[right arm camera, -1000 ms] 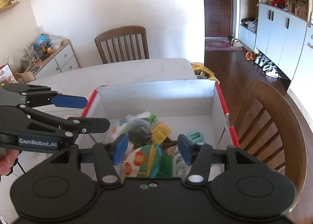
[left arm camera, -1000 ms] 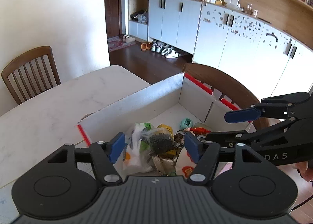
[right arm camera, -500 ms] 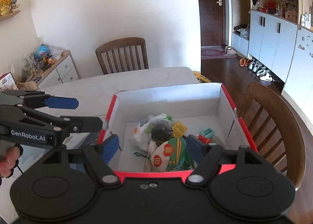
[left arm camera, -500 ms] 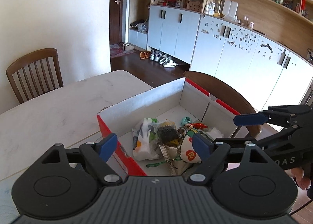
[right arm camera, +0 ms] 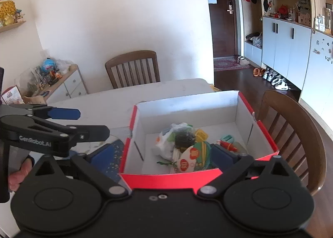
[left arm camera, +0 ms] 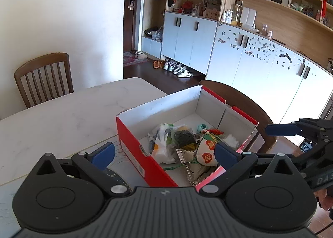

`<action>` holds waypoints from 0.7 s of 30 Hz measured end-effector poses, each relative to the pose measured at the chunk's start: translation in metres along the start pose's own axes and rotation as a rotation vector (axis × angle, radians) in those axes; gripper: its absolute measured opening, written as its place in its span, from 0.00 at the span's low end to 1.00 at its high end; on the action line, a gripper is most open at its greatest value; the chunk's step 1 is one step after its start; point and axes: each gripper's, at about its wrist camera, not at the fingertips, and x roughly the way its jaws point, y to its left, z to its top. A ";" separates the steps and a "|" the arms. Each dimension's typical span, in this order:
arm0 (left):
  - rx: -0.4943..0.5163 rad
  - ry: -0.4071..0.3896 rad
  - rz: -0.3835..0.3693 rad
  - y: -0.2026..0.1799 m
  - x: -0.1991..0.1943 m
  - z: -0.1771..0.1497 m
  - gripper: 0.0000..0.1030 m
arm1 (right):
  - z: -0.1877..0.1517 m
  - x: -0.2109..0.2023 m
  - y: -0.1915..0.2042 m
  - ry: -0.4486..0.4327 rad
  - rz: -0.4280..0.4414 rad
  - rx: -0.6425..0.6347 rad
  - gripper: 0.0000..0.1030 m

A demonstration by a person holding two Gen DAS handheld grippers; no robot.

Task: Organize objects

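Left gripper (left arm camera: 164, 154): jaws opening wide, nothing between the blue pads. Right gripper (right arm camera: 160, 154): jaws likewise opening, empty. Both sit at the near edge of the red cardboard box with white interior (right arm camera: 187, 111), which rests on the white marble table (left arm camera: 62, 117). The task items lie piled inside the box: a clear plastic bag (left arm camera: 161, 144), a printed red-and-white pouch (left arm camera: 207, 151) and small toys. Next step, as judged: clear the box wall fully before moving, so neither pad snags the rim.

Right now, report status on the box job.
Left gripper, right gripper both opening, nothing held. Snacks piled inside red box. Nothing in the way.
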 end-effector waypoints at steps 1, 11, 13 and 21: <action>0.002 -0.003 0.003 0.001 -0.002 -0.001 0.99 | -0.001 -0.002 0.002 -0.004 0.003 0.000 0.98; -0.010 -0.013 0.000 0.005 -0.016 -0.010 0.99 | -0.010 -0.016 0.022 -0.056 0.014 -0.002 0.99; -0.010 -0.016 0.004 0.006 -0.017 -0.011 0.99 | -0.012 -0.016 0.026 -0.050 0.010 -0.004 0.99; -0.006 -0.016 0.013 0.006 -0.019 -0.018 0.99 | -0.018 -0.013 0.032 -0.029 -0.010 0.013 0.99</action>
